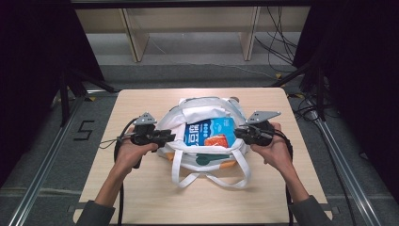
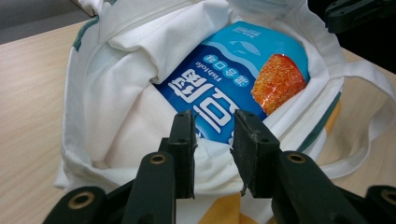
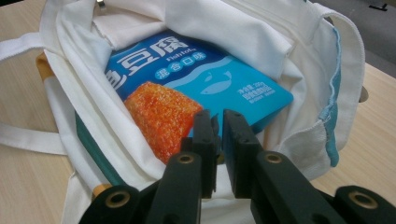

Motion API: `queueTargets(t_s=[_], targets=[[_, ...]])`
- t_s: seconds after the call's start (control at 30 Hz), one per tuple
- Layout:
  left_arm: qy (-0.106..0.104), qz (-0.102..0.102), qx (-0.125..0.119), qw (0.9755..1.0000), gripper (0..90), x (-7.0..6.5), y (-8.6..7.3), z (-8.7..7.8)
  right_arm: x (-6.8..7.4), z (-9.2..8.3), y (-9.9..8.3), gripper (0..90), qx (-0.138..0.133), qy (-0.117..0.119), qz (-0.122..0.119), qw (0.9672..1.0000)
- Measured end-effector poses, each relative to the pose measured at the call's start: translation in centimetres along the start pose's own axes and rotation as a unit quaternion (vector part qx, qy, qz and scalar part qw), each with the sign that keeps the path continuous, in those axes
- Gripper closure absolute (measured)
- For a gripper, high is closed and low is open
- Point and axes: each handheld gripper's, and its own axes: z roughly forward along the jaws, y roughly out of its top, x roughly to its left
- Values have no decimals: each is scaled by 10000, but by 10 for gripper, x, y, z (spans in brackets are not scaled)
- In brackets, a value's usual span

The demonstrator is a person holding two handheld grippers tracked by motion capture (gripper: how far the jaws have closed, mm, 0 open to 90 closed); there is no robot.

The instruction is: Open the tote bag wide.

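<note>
Packing step nearly done: blue fish-tofu packet [image 1: 212, 131] inside white canvas tote bag [image 1: 197, 110] on light wooden desk [image 1: 141, 193]. Left hand-held gripper [image 2: 214, 135] spread, nothing pinched; right hand-held gripper [image 3: 218, 128] nearly pressed together, pinching bag's rim. Next: release, withdraw.

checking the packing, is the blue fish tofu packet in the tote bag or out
In. The blue fish tofu packet lies inside the open mouth of the white tote bag, the bag's cloth walls around it, its printed face showing.

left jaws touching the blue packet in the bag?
Cannot tell. In the left gripper view the left gripper has its jaws parted over the bag rim, with the blue packet visible between and beyond them; no contact or gap shows plainly.
</note>
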Motion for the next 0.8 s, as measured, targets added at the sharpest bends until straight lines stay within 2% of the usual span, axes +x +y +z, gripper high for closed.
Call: queueTargets(t_s=[0.1,0.17,0.23,0.3,0.4,0.53,0.57,0.63,0.73,0.77,0.8], targets=[[-19,56,43,10000,666,-2,-4,-2,2,0,-1,829,-7,7,89,10000],[18,94,6,10000,657,-2,-5,-3,2,1,-1,823,-6,66,41,10000],[25,45,0,10000,638,-3,-5,-5,2,1,-1,800,-18,38,77,10000],[45,66,-71,9999,618,-5,-5,-6,2,0,-2,784,-62,15,98,9999],[-6,77,-48,10000,601,-4,-4,-7,2,0,-2,768,-82,12,97,9999],[61,82,-115,9999,551,-5,-6,-7,1,-1,-3,732,-143,17,174,9997],[54,68,-98,9999,544,-5,-6,-8,0,-2,-3,726,-132,0,112,9998],[49,37,-126,9999,527,-5,-7,-10,1,-1,-4,713,-173,-20,143,9997],[11,5,-195,9998,504,-4,-7,-13,0,-1,-5,688,-179,56,82,9998],[52,-2,-199,9998,496,-5,-7,-14,1,-2,-5,679,-162,60,186,9997],[8,10,-190,9998,490,-4,-7,-15,1,-3,-5,663,-168,4,179,9997]])
